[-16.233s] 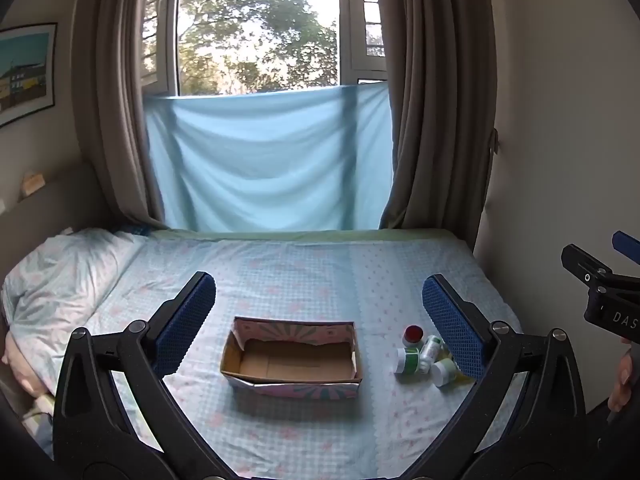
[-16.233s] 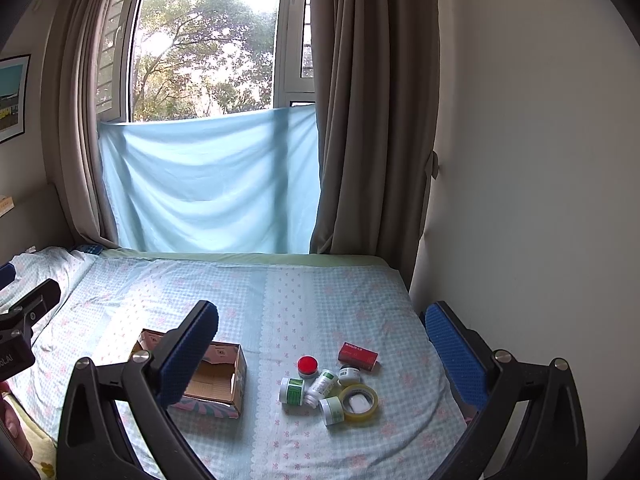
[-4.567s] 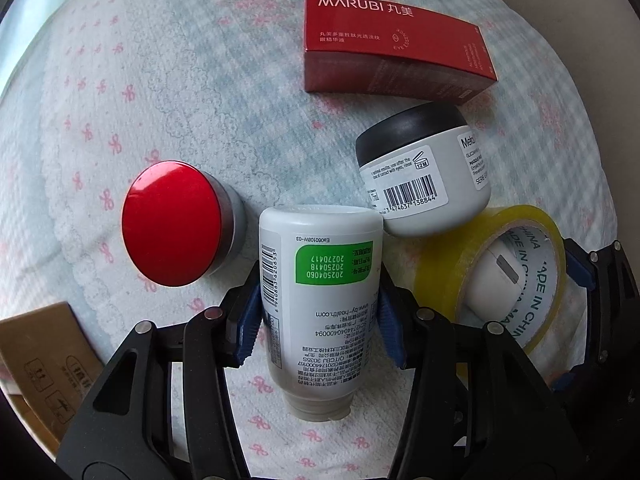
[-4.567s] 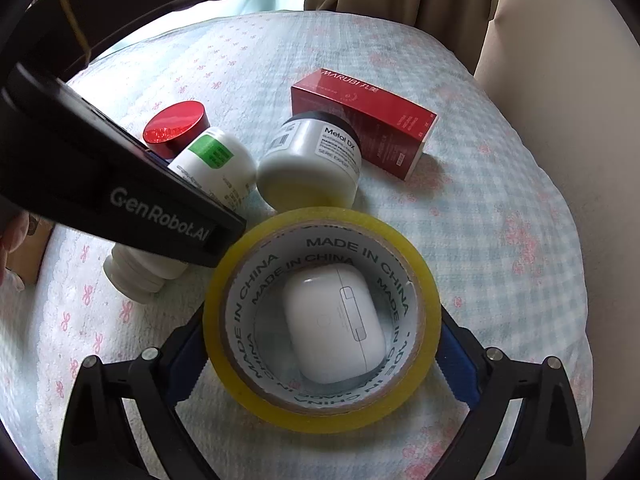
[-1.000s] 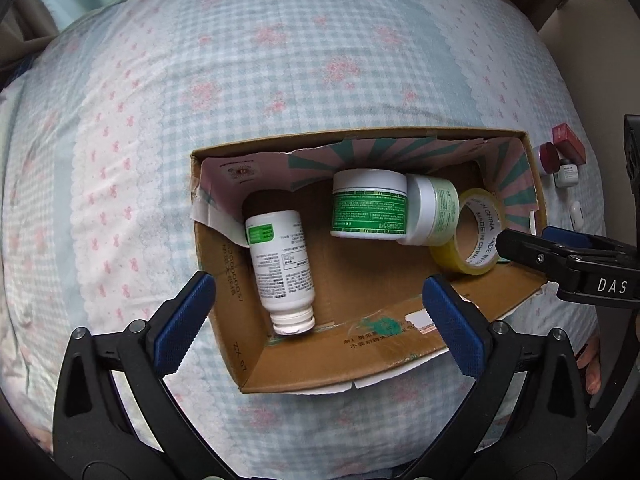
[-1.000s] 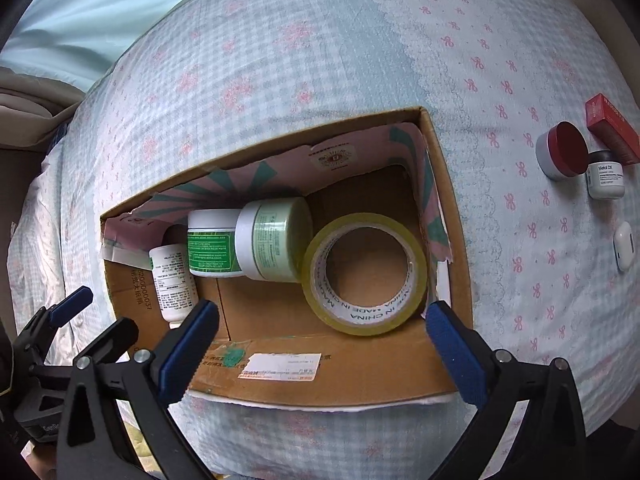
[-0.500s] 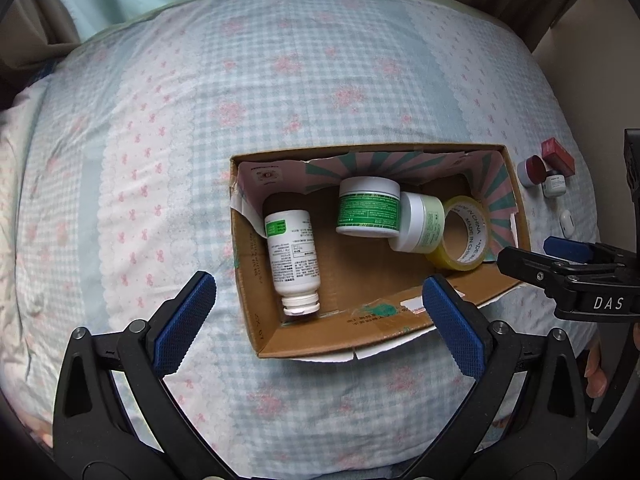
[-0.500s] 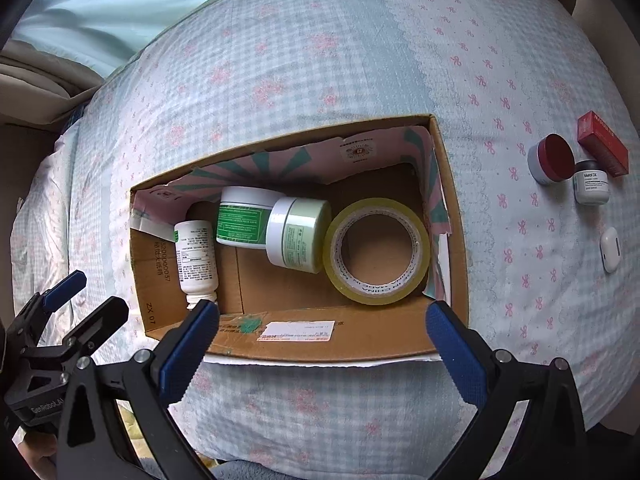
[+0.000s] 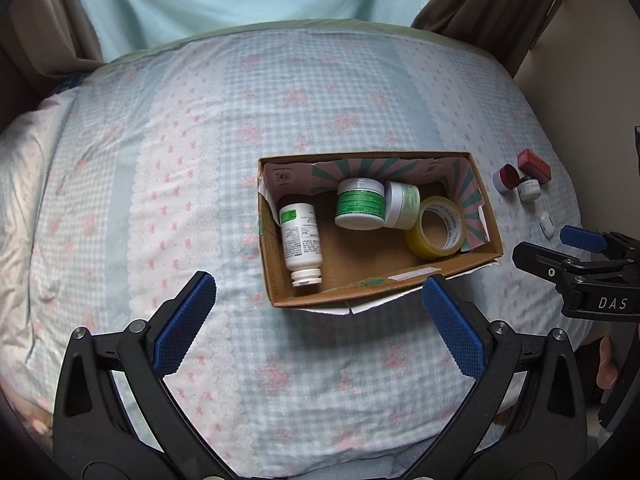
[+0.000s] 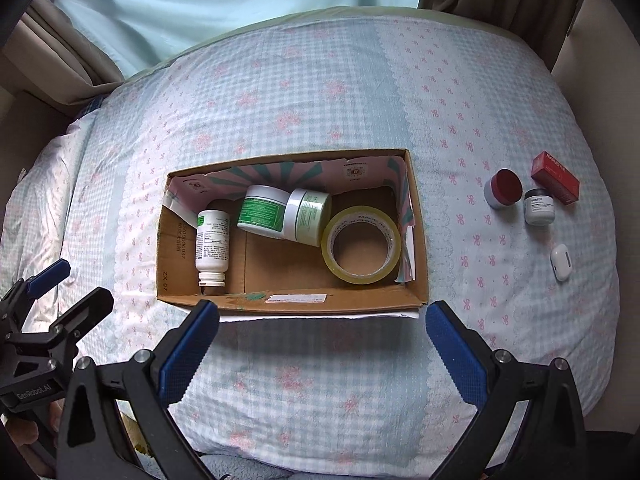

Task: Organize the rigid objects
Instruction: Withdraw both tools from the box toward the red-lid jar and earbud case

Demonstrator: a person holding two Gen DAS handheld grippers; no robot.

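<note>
Cardboard box (image 10: 294,304), open-topped with a pink and teal striped lining, sits on a bed covered in a blue checked quilt with pink bows (image 10: 320,92); it serves as the collecting place, so 4 items already lie inside it. White pill bottle with a green label (image 10: 212,246) lies on its side by the left wall; 2 white jars with green labels (image 10: 286,214) lean together at the back; yellow roll of clear tape (image 10: 362,244) rests against the right wall.

4 items remain on the quilt, well apart from the box on its right: red-lidded jar (image 10: 503,188), red carton (image 10: 555,177), dark-lidded white jar (image 10: 539,206) and white earbud case (image 10: 560,262); by my judgement they go in next.

Left gripper (image 9: 318,326) and right gripper (image 10: 318,348) hover above the box's near edge, each spread wide and holding nothing, seemingly free to reach for what remains.
</note>
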